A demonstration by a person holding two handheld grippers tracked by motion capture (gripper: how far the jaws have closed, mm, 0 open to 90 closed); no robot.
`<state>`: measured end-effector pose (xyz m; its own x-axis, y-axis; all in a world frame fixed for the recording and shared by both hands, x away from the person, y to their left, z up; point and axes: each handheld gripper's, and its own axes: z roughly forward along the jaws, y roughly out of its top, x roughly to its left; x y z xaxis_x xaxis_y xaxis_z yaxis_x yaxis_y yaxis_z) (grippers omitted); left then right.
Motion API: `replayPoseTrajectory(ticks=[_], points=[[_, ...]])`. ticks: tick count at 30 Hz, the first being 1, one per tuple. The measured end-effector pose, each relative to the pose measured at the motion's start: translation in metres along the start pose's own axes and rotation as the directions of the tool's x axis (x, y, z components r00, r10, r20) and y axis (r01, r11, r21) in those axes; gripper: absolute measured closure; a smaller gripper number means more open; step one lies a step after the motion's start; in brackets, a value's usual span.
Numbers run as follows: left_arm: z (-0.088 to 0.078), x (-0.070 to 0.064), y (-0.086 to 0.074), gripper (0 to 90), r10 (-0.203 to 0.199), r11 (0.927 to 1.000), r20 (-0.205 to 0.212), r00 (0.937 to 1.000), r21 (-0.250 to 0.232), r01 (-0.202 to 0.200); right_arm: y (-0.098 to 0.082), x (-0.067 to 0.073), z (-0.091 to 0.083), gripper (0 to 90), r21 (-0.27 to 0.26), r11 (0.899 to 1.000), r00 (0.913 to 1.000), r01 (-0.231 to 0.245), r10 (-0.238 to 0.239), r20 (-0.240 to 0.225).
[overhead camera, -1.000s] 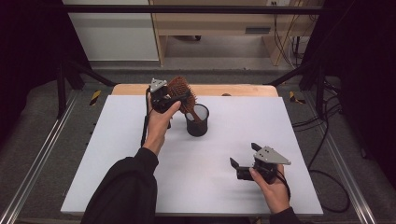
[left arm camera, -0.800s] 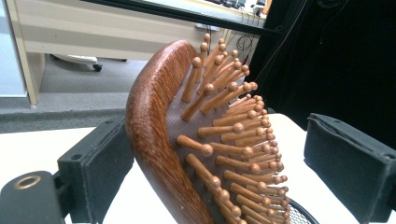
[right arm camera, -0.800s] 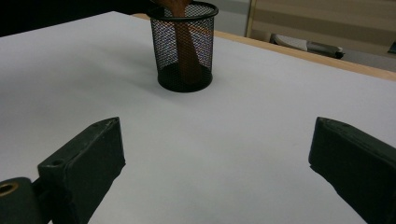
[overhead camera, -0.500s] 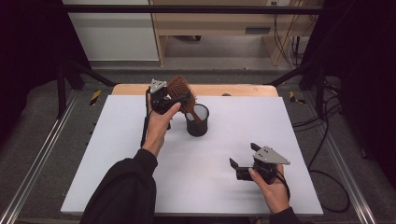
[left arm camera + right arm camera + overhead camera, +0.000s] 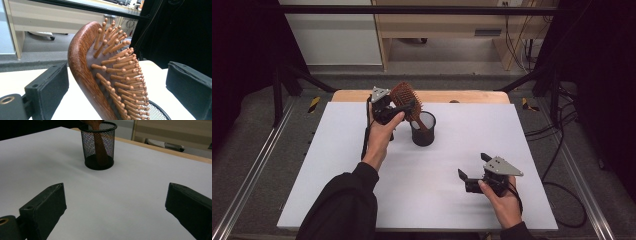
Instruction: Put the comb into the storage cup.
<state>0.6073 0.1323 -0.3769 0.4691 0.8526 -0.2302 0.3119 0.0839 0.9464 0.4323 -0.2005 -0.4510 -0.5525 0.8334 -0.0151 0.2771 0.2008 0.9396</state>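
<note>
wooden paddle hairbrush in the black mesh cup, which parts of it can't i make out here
- Wooden paddle hairbrush: handle cut off by the left gripper view's bottom edge.
- High view: the left hand-held gripper covers the head's lower part.
- Right gripper view: head cut off by the top edge; the handle shows dimly through the black mesh cup, its tip unclear.

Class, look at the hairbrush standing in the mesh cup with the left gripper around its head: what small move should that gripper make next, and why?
Probably draw the left gripper back toward the person, away from the hairbrush. Its jaws stand wide apart on either side of the brush head, gripping nothing, and the brush's handle is already down inside the mesh cup, which seems to hold it up. The right gripper rests open near the table's front edge.
</note>
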Motion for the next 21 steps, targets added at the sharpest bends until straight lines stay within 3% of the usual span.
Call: replayPoseTrajectory(ticks=[21], points=[[-0.0087, -0.0033, -0.0033, 2.9, 0.024, 0.9997, -0.009, 0.9997, -0.005, -0.024, -0.0001, 0.0006, 0.0005, 3.4, 0.002, 1.000, 1.0000, -0.001, 0.002, -0.009]])
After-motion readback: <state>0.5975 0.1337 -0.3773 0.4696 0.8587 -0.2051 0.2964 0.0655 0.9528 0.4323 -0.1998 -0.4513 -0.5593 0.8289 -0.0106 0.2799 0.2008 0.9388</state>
